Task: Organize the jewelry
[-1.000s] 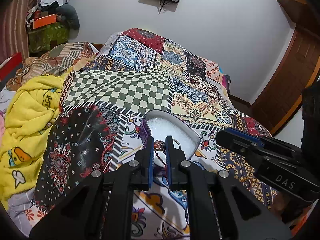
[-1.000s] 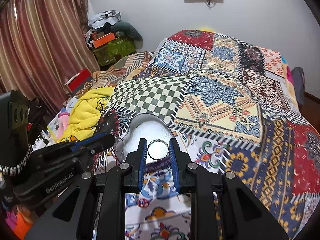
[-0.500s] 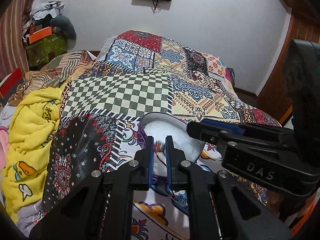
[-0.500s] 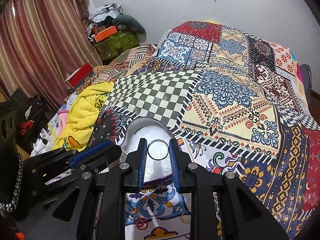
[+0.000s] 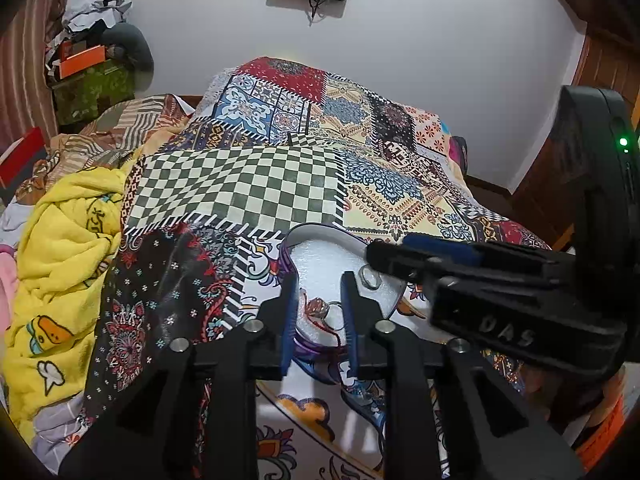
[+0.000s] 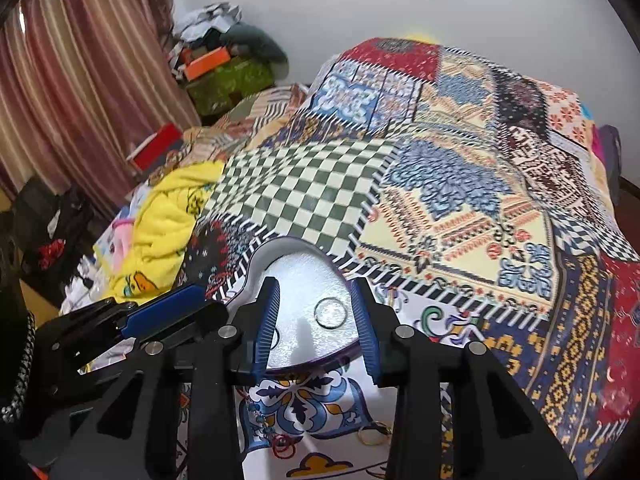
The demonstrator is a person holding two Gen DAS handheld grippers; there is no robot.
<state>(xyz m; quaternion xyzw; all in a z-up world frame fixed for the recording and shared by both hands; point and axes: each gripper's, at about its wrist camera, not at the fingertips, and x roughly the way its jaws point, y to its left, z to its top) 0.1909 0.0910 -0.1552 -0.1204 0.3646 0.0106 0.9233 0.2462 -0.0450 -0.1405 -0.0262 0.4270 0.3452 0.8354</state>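
Observation:
A purple-rimmed heart-shaped box (image 5: 312, 229) with white foam lining lies on the patchwork bedspread. My left gripper (image 5: 319, 285) hovers over its near edge with jaws opening. A red thread bracelet with a small charm (image 5: 318, 309) lies loose on the foam between its fingers. My right gripper (image 6: 316, 286) is over the same box (image 6: 280, 243), jaws also opening. A thin silver ring (image 6: 315, 313) rests flat on the foam between its pads, untouched. That ring (image 5: 370, 279) shows beside the right gripper's tip (image 5: 384, 258) in the left wrist view.
Loose jewelry lies on the bedspread nearer to me: gold hoops (image 6: 374, 436), red rings (image 6: 284, 448) and a bead chain (image 6: 256, 408). A yellow blanket (image 5: 60, 248) is heaped at the left. The left gripper (image 6: 132, 320) crowds the box's left side.
Both grippers' jaws have widened. The ring has dropped from the right pads onto the foam, and the bracelet hangs free of the left pads. The right gripper reached further across the box.

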